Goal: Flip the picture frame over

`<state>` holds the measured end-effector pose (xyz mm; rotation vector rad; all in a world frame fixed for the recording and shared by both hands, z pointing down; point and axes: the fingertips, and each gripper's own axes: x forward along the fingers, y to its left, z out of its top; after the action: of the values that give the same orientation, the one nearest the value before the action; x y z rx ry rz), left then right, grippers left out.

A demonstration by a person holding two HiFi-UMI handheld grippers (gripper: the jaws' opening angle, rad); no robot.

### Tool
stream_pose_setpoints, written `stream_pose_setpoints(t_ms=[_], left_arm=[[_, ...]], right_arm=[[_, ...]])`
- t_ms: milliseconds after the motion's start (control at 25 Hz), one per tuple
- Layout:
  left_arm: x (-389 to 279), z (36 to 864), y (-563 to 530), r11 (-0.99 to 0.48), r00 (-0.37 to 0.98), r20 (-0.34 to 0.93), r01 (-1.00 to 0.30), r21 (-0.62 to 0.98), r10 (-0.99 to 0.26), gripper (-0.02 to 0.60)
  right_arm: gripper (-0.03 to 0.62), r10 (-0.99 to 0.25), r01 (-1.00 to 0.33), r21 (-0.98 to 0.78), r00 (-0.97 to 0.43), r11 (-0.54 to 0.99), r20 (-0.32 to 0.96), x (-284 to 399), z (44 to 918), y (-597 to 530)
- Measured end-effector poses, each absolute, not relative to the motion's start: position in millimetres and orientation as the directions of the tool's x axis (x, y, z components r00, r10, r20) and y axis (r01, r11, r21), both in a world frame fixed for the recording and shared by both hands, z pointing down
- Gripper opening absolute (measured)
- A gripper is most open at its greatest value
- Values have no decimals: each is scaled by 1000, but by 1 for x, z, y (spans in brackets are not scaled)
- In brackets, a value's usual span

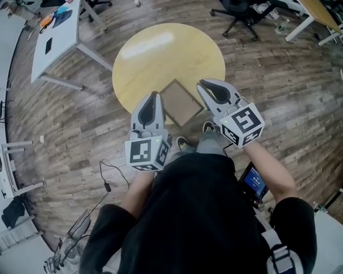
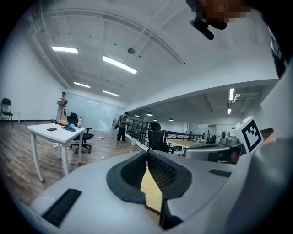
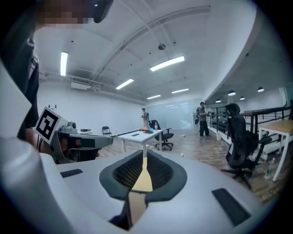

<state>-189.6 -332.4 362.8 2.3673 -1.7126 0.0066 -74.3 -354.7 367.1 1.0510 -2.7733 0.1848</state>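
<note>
Picture frame [image 1: 181,101] lies flat on the round yellow table [image 1: 155,59], at the near edge, turned corner-on like a diamond. The face showing is plain dull brown with a thin lighter wood border, and no picture or glass can be made out on it. Nothing touches it.

Left hand-held gripper [image 1: 154,96] hangs above the table's near edge, just left of the frame, with jaws closed together and nothing between them. Right hand-held gripper [image 1: 205,85] is just right of the frame, above it and apart from it, jaws also together and empty. Both point far, roughly level.

Wood plank floor [image 1: 278,91] lies all round. A white table [image 1: 56,37] stands far left and a black office chair [image 1: 241,13] far right.
</note>
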Motion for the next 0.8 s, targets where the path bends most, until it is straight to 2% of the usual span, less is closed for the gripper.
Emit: stream_pose_setpoints(t_ms=[280,800], left_arm=[[-188,342,-320,-305,329,100,-931,201,-939,29],[-184,341,-317,-356,379,96,-913,199,-920,29]], right_arm=[[25,-629,-624,81,-762,777,154,-82,335,-330],[25,-654,-644,113,-739,757,163,-83,336,-330]])
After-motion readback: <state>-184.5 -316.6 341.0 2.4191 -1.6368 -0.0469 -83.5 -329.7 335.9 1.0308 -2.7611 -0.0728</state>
